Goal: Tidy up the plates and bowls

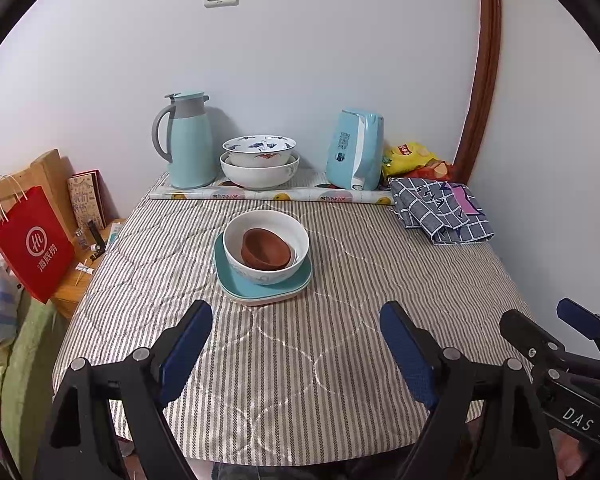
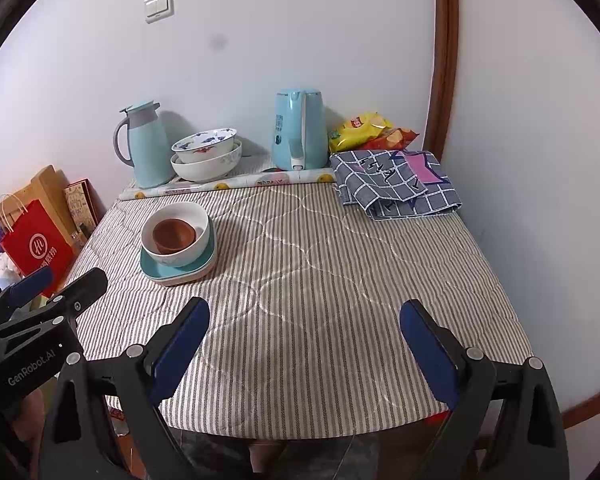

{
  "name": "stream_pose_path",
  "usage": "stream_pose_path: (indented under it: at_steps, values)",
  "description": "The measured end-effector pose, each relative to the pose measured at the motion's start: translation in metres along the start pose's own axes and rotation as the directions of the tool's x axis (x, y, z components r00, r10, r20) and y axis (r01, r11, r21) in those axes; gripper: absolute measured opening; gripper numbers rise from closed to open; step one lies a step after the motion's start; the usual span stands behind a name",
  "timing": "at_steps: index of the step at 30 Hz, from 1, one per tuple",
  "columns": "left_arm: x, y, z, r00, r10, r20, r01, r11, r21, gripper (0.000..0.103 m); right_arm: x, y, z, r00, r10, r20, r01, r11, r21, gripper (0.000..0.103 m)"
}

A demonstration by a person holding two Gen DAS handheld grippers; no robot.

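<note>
Ceramic by the look, the white bowl (image 1: 266,246) nests a brown bowl (image 1: 266,254) atop teal plates (image 1: 260,286), in front of the thermos (image 1: 188,140); probably heavy, slick, breakable, best gripped at its rim. The left gripper (image 1: 296,354) and right gripper (image 2: 304,354) hover nearer than the stack, jaws spread, holding nothing.

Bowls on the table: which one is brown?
The small brown bowl nested inside the plain white bowl on the teal plates. The other two bowls, stacked by the thermos, are white.
</note>
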State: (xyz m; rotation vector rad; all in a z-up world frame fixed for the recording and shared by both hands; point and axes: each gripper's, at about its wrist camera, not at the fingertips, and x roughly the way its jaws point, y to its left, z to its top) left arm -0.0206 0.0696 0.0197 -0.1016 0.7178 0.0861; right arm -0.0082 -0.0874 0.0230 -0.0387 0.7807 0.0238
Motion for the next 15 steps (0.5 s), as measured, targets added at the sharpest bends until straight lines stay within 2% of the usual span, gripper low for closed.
stream_pose_path:
  at_steps: [15]
  values:
    - [0.0036,-0.0004,-0.0001,1.000,0.002,0.001,-0.002,1.000,0.001,0.085,-0.0008,0.0001,-0.0006,1.000,0.004,0.004,-0.004,1.000,0.005,0.095]
